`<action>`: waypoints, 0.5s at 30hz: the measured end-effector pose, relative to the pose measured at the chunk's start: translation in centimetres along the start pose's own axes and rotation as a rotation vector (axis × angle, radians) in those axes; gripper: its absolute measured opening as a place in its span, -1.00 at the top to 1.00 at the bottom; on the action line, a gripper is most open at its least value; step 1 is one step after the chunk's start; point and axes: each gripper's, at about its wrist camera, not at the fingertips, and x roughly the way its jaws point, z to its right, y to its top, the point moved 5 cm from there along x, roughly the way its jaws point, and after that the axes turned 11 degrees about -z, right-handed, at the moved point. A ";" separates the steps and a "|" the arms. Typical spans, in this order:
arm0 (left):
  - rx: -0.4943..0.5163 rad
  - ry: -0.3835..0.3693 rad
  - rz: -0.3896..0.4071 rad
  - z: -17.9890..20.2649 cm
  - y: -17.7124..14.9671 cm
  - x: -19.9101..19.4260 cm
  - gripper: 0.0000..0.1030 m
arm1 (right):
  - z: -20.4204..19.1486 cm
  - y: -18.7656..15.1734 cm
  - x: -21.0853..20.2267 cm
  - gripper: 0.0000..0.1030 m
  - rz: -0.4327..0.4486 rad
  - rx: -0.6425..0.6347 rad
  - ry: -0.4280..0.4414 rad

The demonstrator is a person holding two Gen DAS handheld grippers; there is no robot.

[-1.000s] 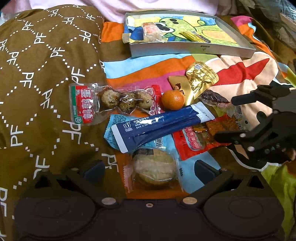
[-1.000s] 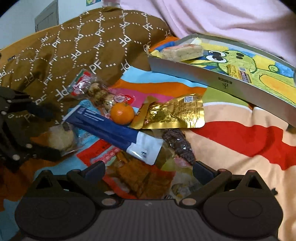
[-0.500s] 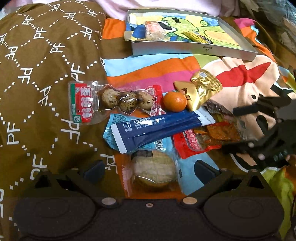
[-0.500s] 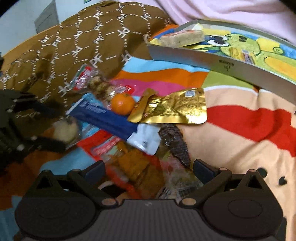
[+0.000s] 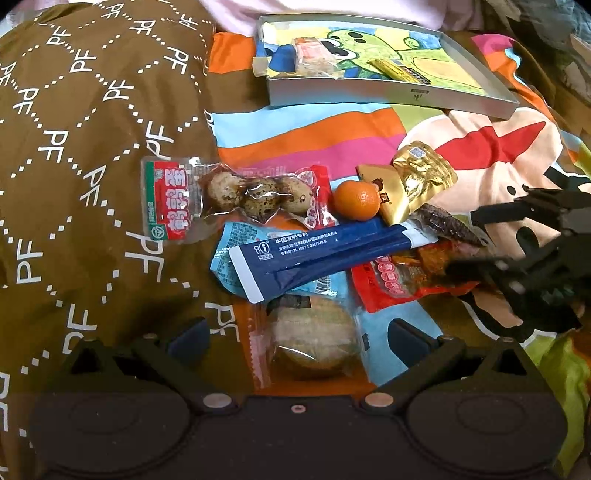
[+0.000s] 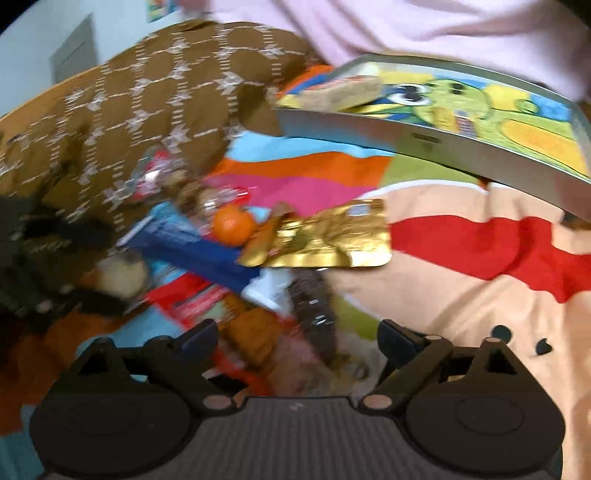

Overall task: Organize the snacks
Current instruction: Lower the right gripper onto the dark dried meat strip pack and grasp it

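Left wrist view first, and it is the sharp one. The left gripper (image 5: 295, 332) hangs over a round pale cake in a clear wrapper (image 5: 314, 336), jaws spread wide, the cake between them but untouched. Above it lies a long dark-blue sachet with a white end (image 5: 325, 254), small white Chinese print and a line of digits along it, too small to read. Further left sits a clear vacuum pack of speckled quail eggs with a red-and-green label (image 5: 229, 199), big white Chinese characters on the red. A small orange mandarin (image 5: 356, 199) touches a crumpled gold foil pouch (image 5: 421, 181). A red packet of brown dried snack (image 5: 410, 277) sits at the right, where the right gripper (image 5: 480, 240) reaches in, one finger over that packet. Beyond, a shallow grey tray lined with a green cartoon drawing (image 5: 388, 98) holds a wrapped biscuit and a yellow stick. The brown quilt with white "PF" letters (image 5: 92, 129) covers the bed on the left.

Right wrist view now, heavily blurred. The jaws are closing from wide, with the brown snack (image 6: 255, 332) and a dark wrapped piece (image 6: 314, 306) between them, no pad pressing. Only here: a pale wall (image 6: 37, 55) and pink bedding (image 6: 406, 26) behind the tray. No writing is legible.
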 end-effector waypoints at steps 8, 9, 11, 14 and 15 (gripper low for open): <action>0.005 0.009 -0.002 0.0 0.1 0.3 -0.98 | 0.1 0.4 1.3 -0.63 0.047 0.064 -0.098; 0.007 0.009 -0.002 0.1 0.1 0.3 -0.97 | 0.1 0.4 1.4 -0.57 0.047 0.072 -0.098; 0.011 0.006 0.000 0.1 0.1 0.2 -0.92 | -0.2 0.4 1.4 -0.47 0.047 0.086 -0.093; 0.010 -0.007 0.003 0.0 0.1 0.1 -0.83 | -0.5 0.2 1.2 -0.27 0.050 0.108 -0.078; 0.009 -0.010 0.004 0.0 0.1 0.1 -0.77 | -0.6 0.1 1.1 -0.18 0.051 0.120 -0.078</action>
